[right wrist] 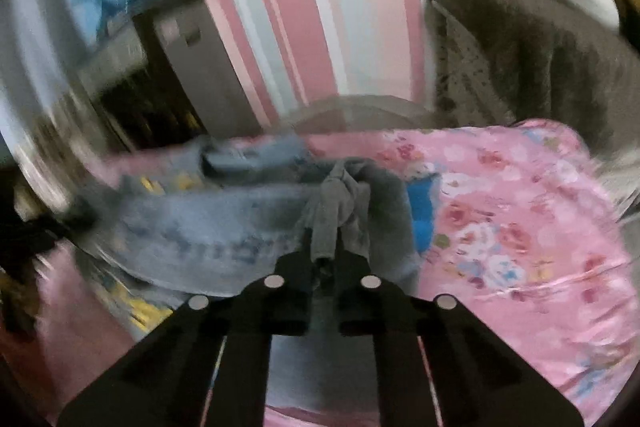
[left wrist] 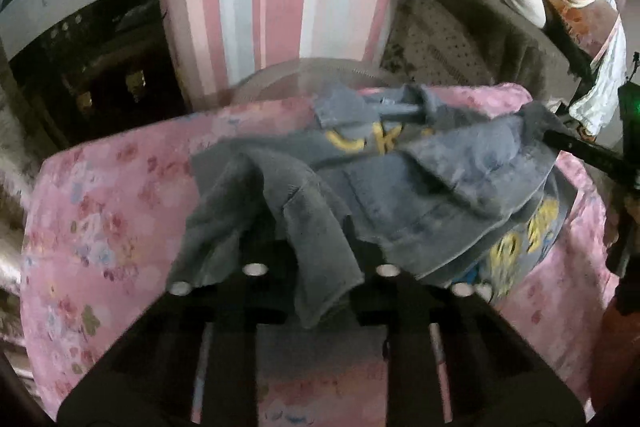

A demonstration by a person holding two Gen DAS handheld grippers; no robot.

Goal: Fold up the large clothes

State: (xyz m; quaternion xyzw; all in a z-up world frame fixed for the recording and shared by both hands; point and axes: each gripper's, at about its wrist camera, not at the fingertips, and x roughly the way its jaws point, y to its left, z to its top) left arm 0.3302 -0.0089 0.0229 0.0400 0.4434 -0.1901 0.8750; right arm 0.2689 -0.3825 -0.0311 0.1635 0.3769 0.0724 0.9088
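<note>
We have the large grey-blue cotton garment with yellow print (left wrist: 420, 183) bunched on the pink floral bedspread (left wrist: 104, 211), just ahead of both tools. Our left gripper (left wrist: 320, 267) is clamped on a grey corner flap; our right gripper (right wrist: 325, 251) pinches a twisted edge. We judge this the lifting step; next we need to draw the two held corners apart until the cloth spreads flat.

The grey garment (left wrist: 400, 183) (yellow lettering on it) lies rumpled and half-folded across the pink floral bedcover (left wrist: 104, 211), edges lifted.
</note>
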